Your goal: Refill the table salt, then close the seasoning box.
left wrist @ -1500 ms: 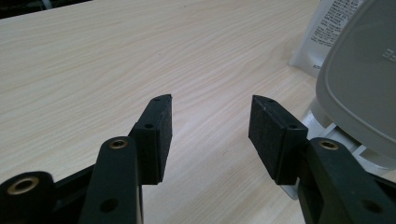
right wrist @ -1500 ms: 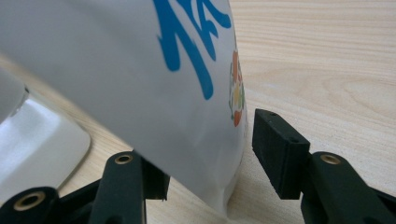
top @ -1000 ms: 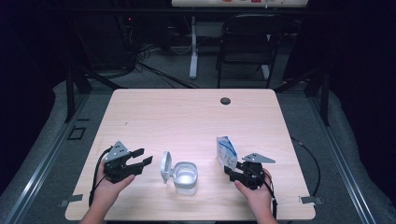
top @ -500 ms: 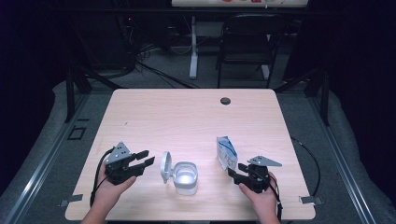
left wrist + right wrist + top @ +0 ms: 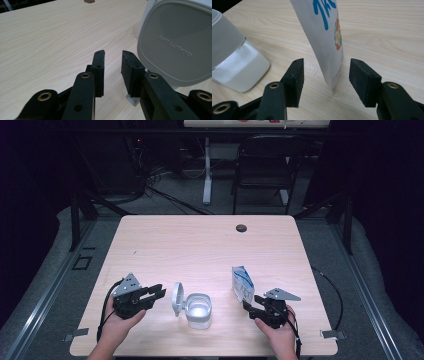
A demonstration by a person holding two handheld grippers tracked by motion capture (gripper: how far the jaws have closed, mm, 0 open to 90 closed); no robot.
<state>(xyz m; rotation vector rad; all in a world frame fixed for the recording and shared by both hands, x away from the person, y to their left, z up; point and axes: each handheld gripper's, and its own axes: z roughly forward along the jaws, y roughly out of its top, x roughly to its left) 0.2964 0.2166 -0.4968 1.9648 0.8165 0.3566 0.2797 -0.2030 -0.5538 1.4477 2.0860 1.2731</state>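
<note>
- Left gripper [image 5: 151, 295] sits at the near left of the table [image 5: 200, 245]. Its fingers [image 5: 98, 67] have just been closing, a narrow gap is left, nothing between them.
- It points at the container's flipped-up lid [image 5: 177, 298]. In the left gripper view the lid [image 5: 175, 42] is off to the right of the fingers, not in the gap.
- Container [image 5: 198, 310] stands open near the front edge, between the two hands.
- Right gripper [image 5: 253, 304] is at the near right, fingers [image 5: 295, 77] spread wide and gripping nothing.
- Pouch [image 5: 242, 283] stands upright just beyond that gripper. In the right gripper view its lower edge [image 5: 329, 50] sits in the gap between the fingers, clear of both.
- Step in hand, as I read it: grab the pouch, with the container as its likely target.
- To do it well: push slightly deeper and centre the pouch before closing.
- Pinch low and square so it doesn't fold or tip.
- Close slowly; a thin pouch will slide sideways if one finger lands first.
- Keep the left gripper clear of the lid, or steady the container with it.
</note>
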